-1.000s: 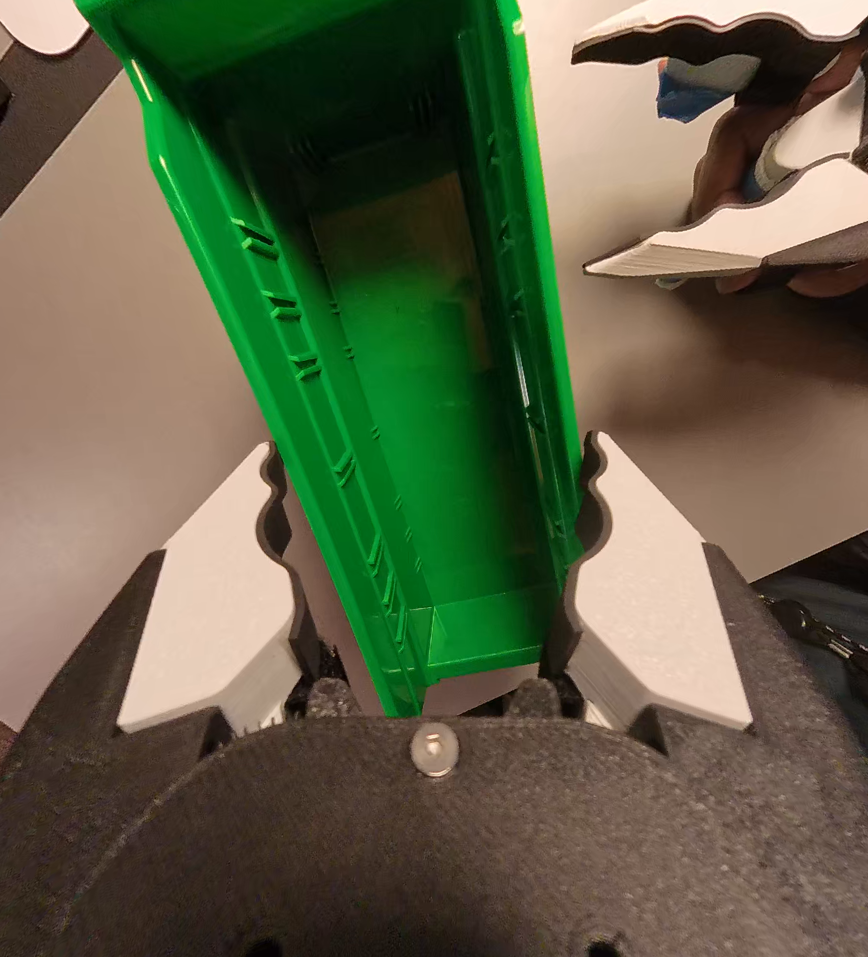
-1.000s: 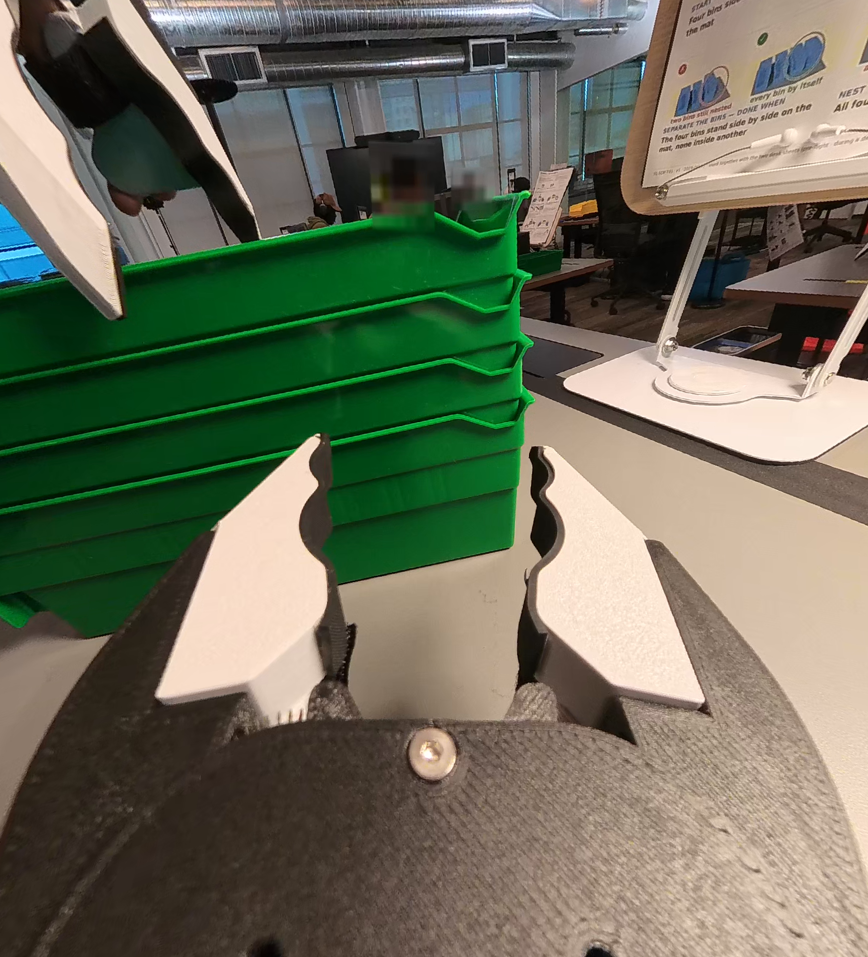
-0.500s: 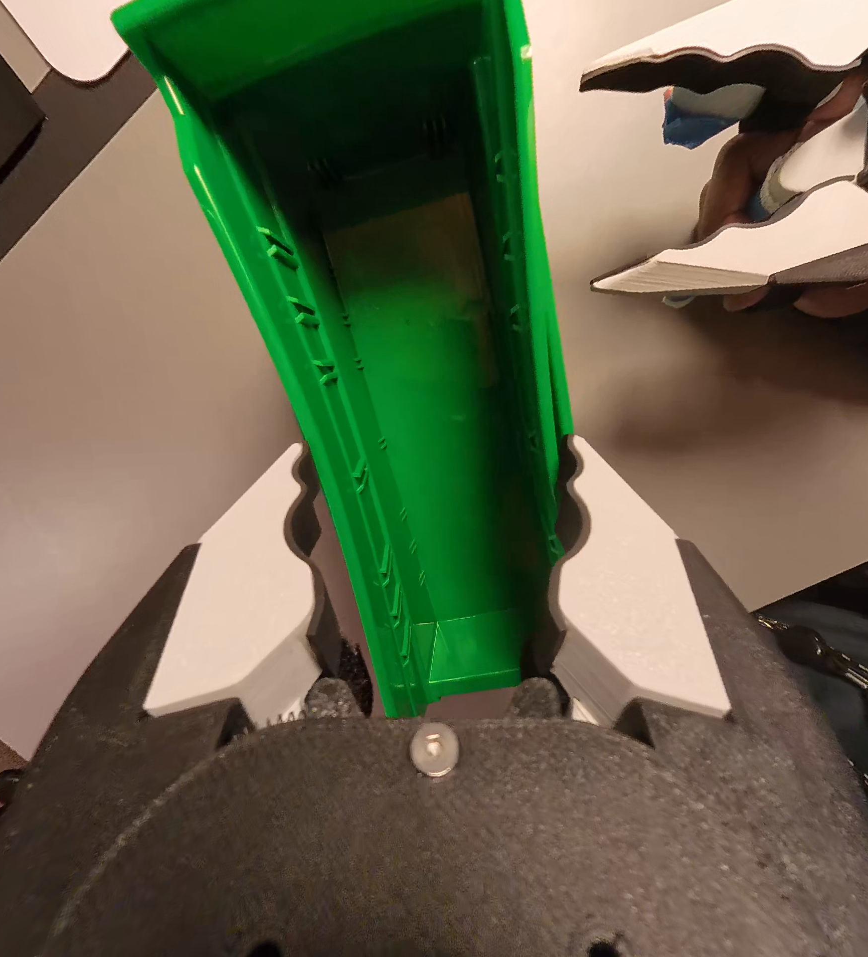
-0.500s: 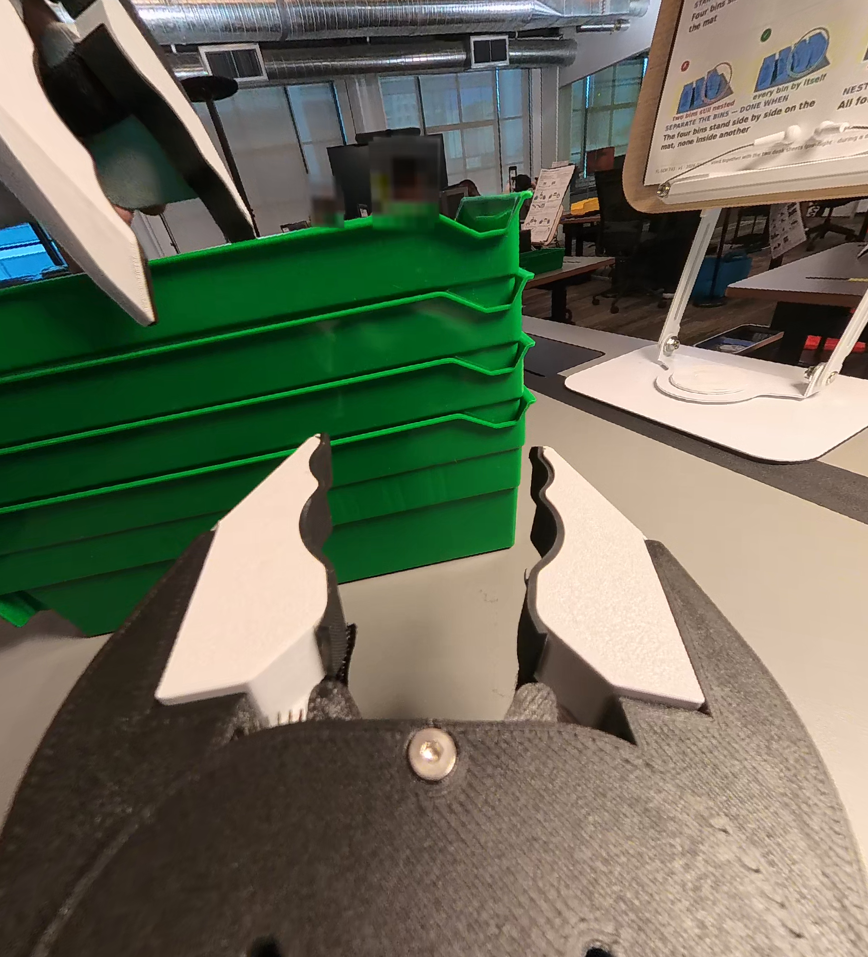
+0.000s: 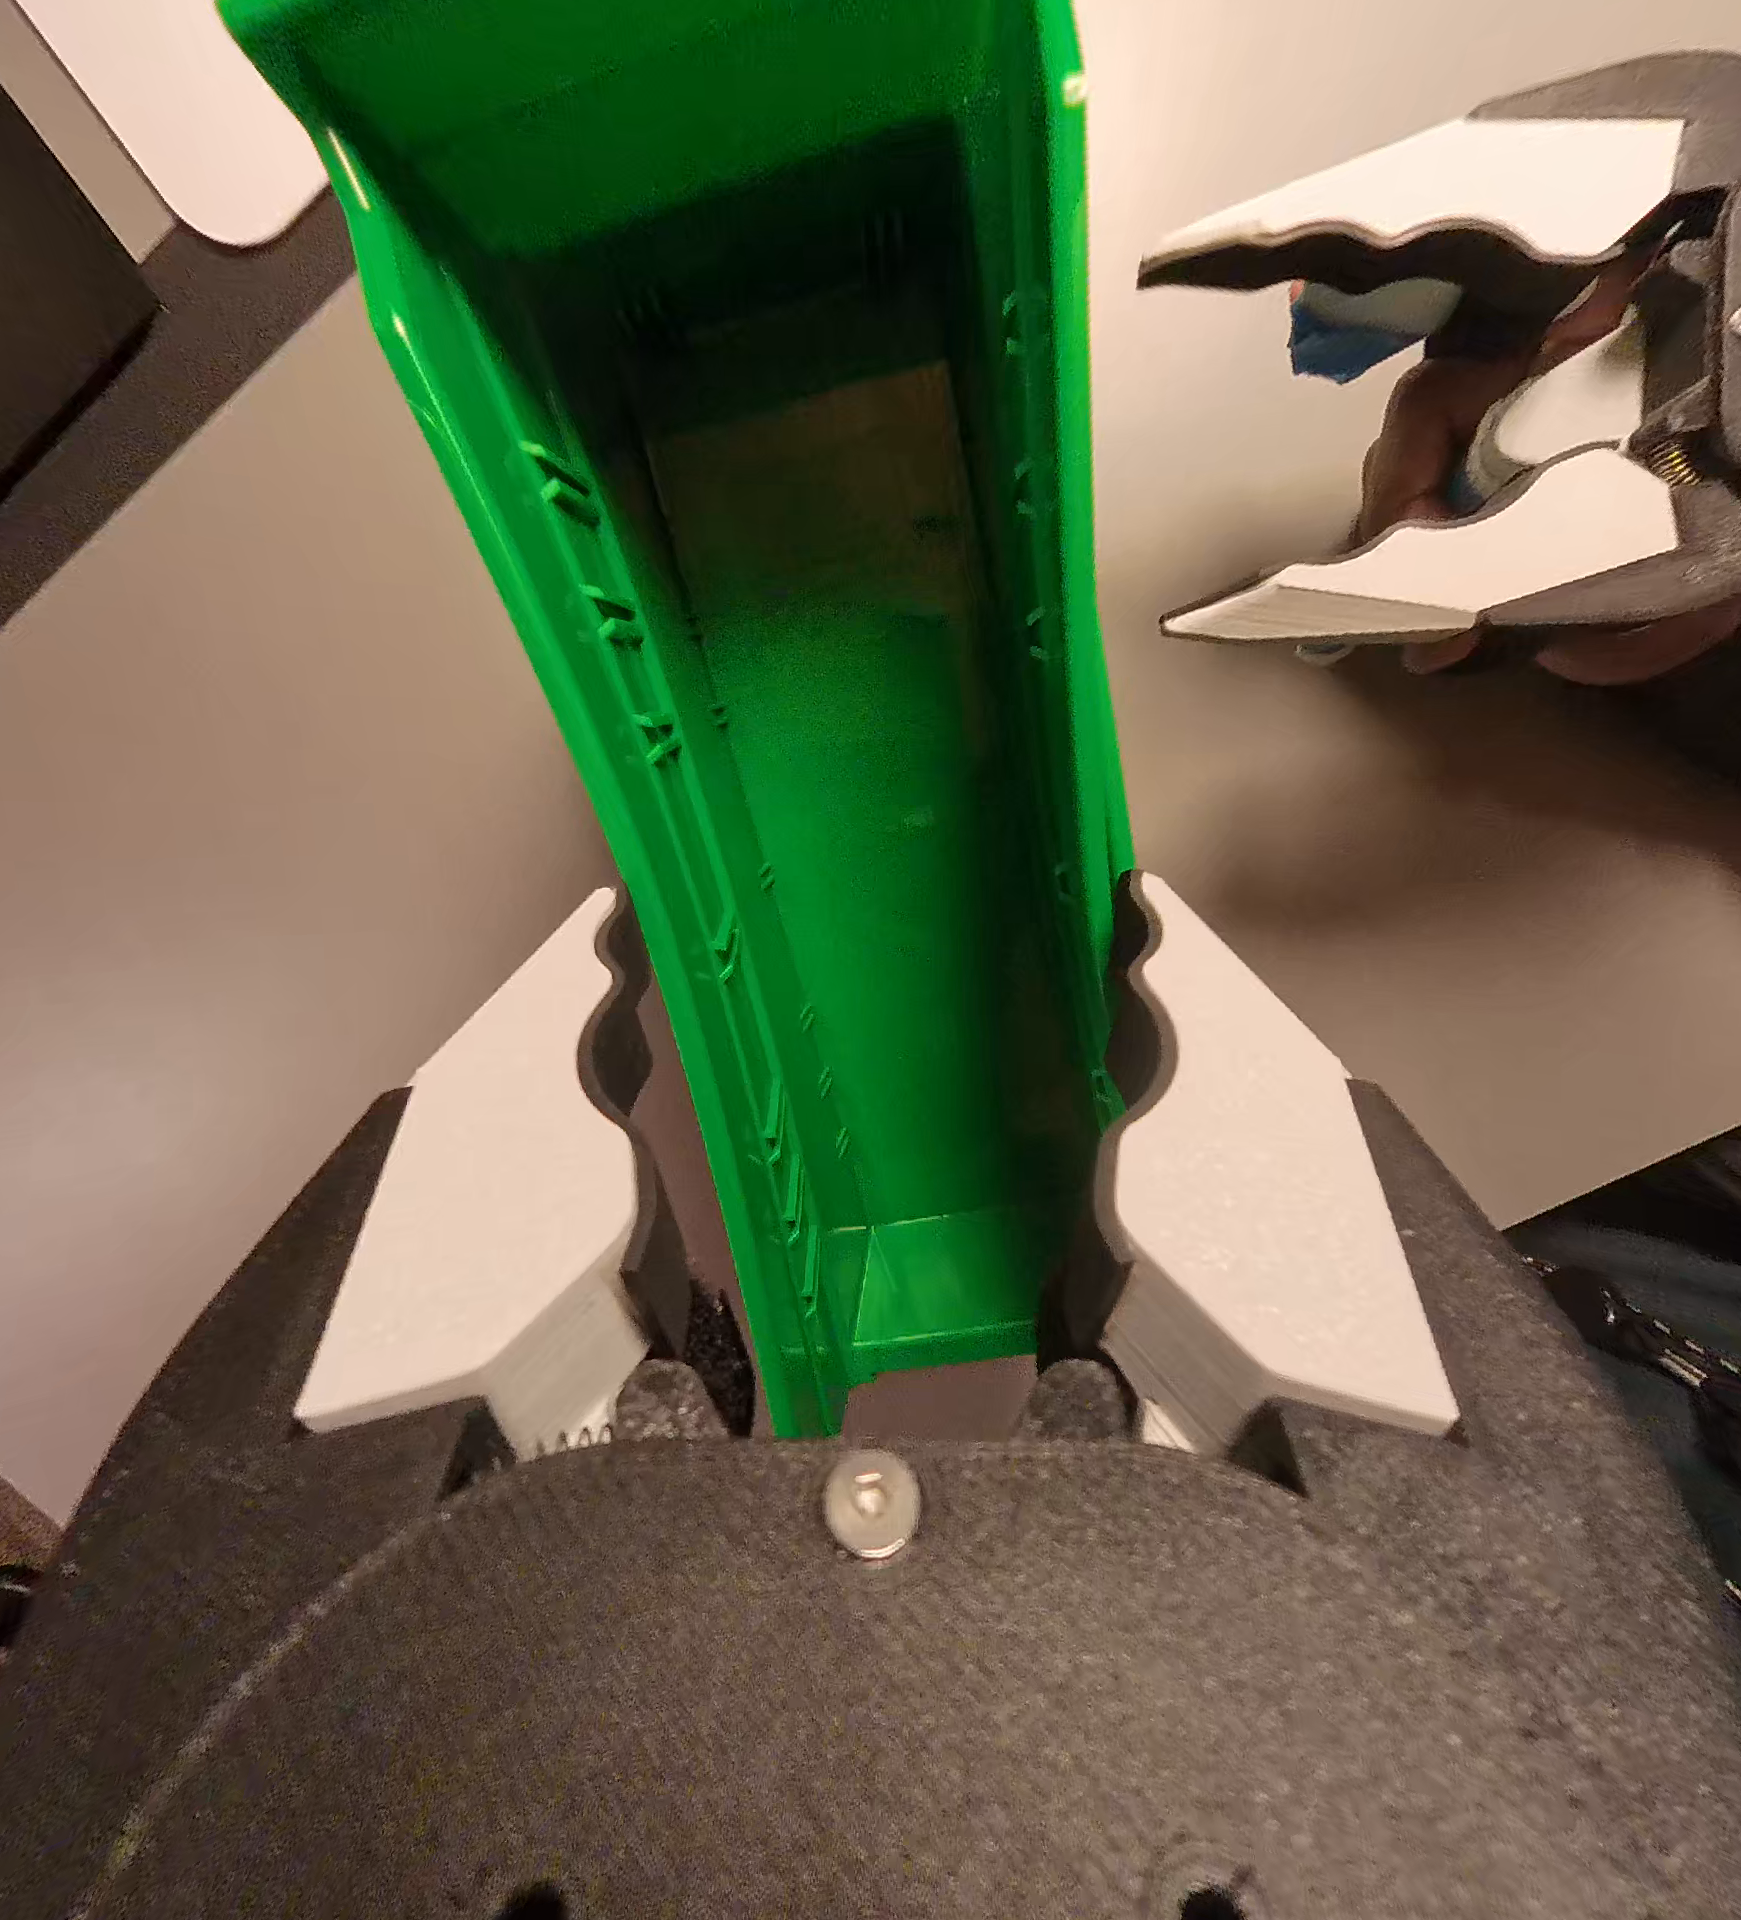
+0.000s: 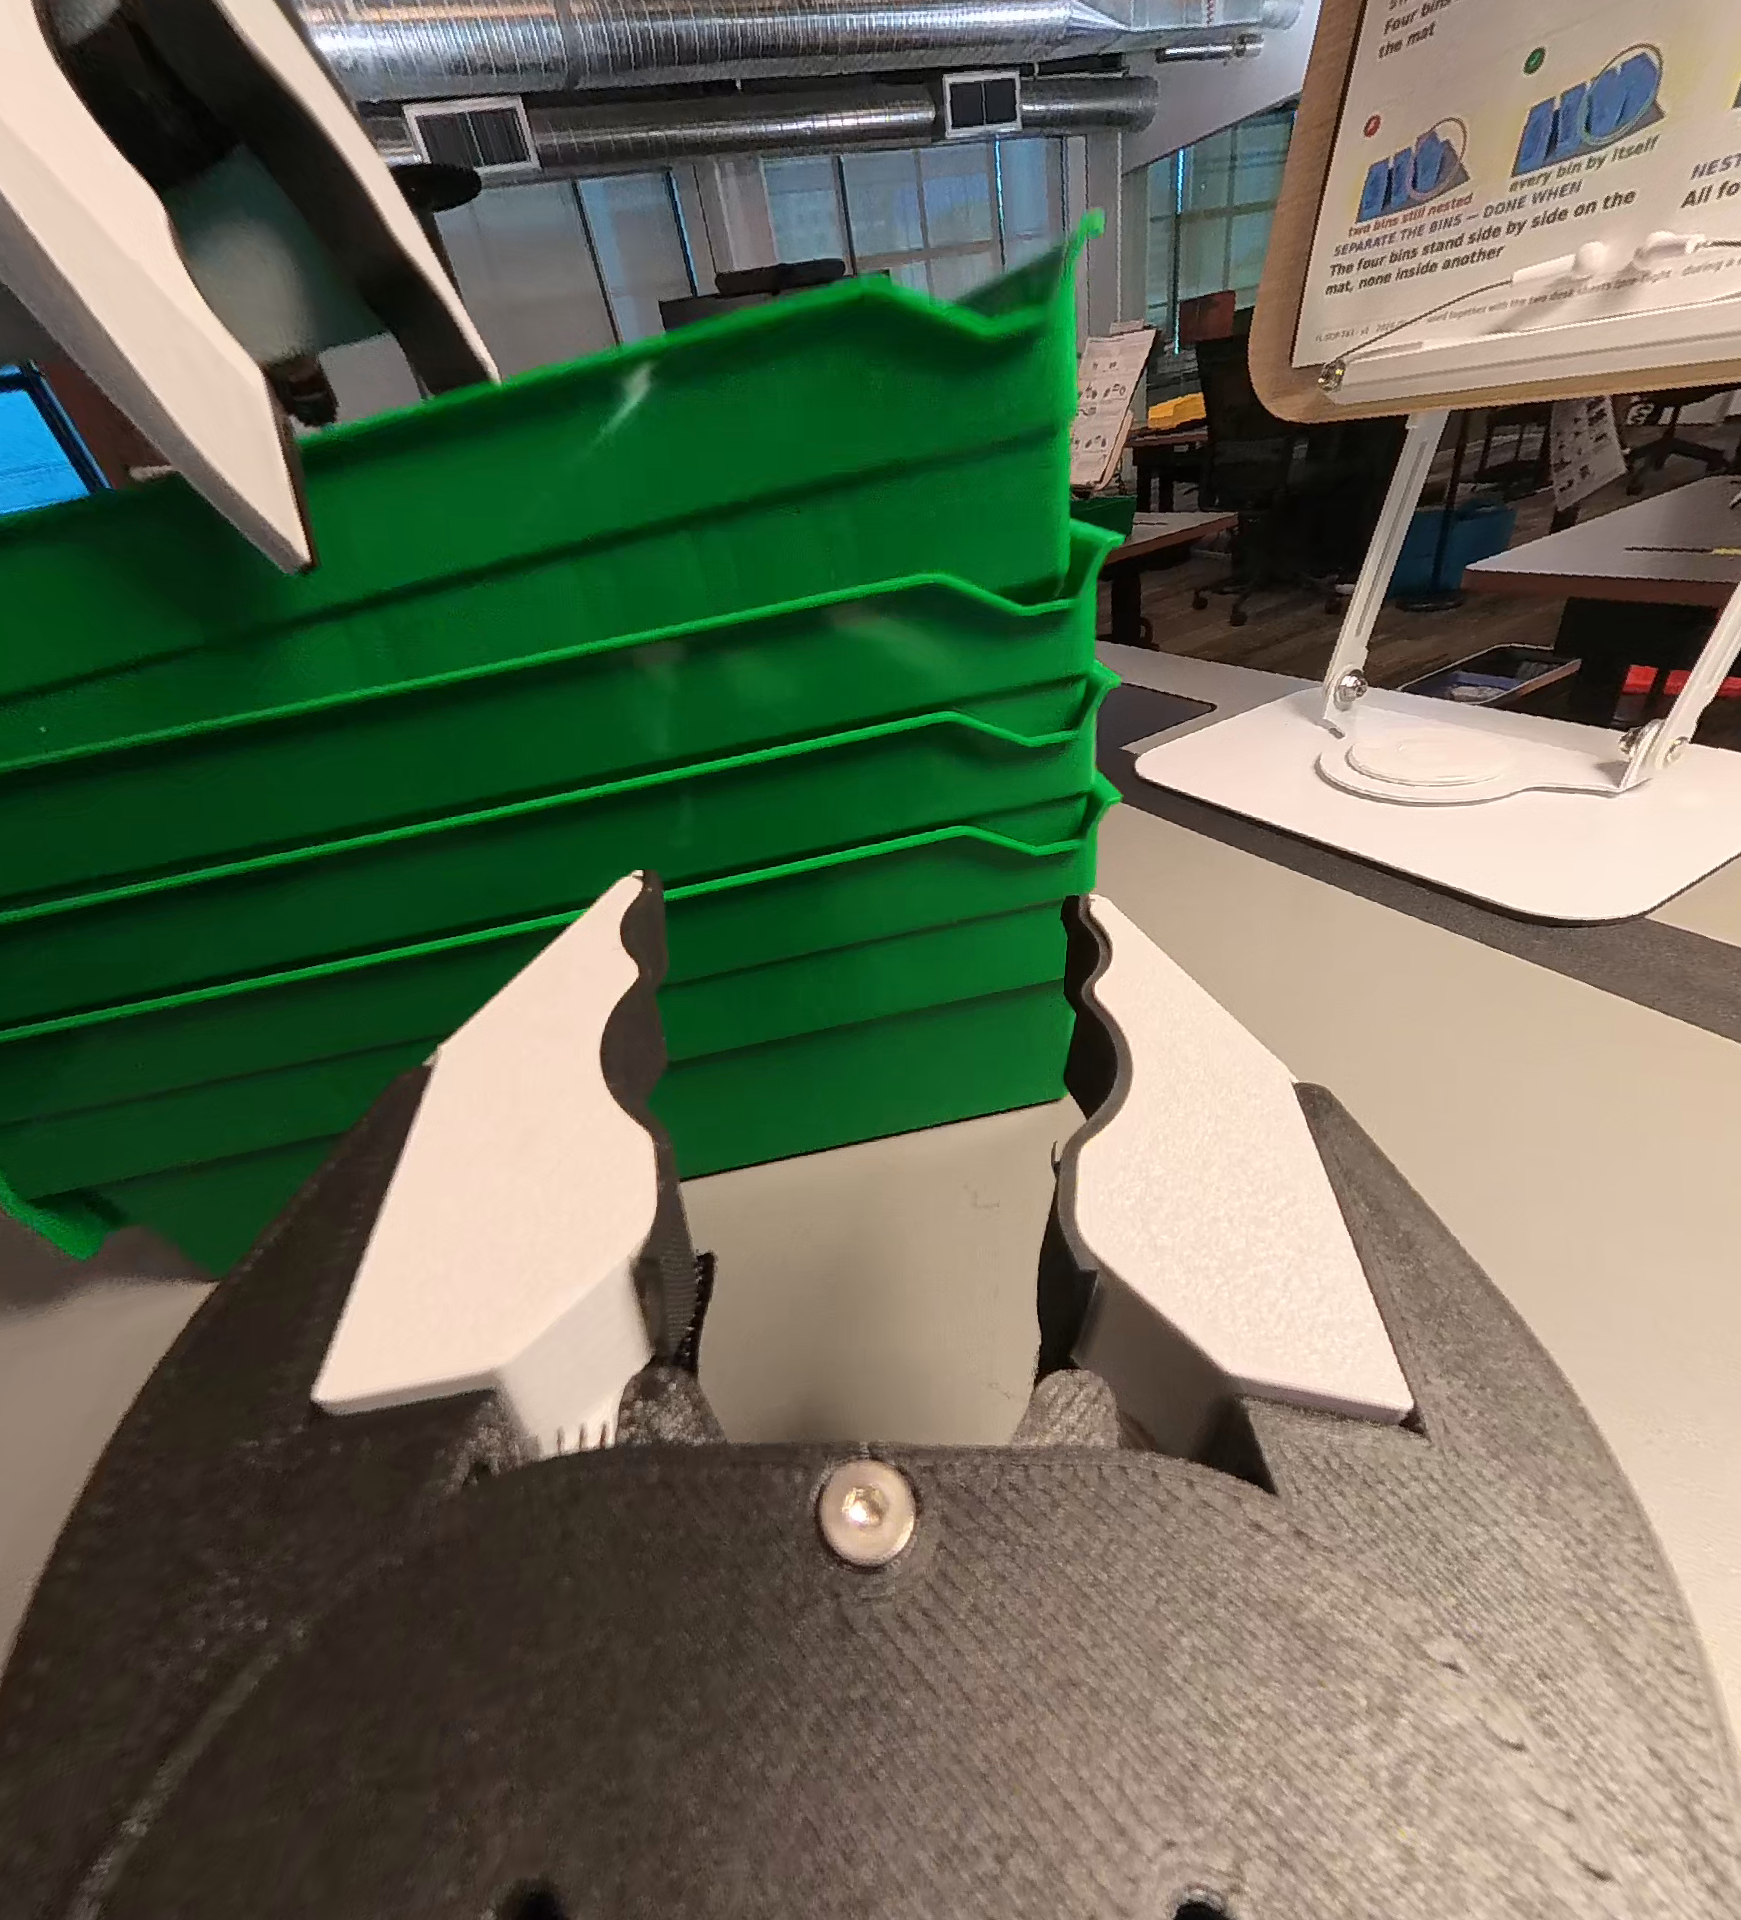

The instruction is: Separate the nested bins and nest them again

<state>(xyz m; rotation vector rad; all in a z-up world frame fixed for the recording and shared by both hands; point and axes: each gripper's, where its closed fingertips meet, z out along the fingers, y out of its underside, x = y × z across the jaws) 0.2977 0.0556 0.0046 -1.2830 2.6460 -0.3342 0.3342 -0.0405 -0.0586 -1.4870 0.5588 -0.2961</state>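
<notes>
Bins [image 6: 554, 790]: green nested stack rising as a wall ahead of the right claw [image 6: 861, 997], blocking passage.
Left claw [image 5: 871, 997]: gap filled by the top bin [image 5: 845, 675].
Desk [image 6: 1468, 1122]: bare grey surface lying open right of the stack.
Stand [image 6: 1489, 800]: white base occupying the far right.

Top green bin [image 6: 700, 488] motion-blurred at its far right corner, stack's [image 6: 492, 831] left end cut by frame edge, left tool [image 6: 159, 260] cropped at top left, its grip contact unresolved, instruction board [image 6: 1572, 187] cropped top and right
</notes>
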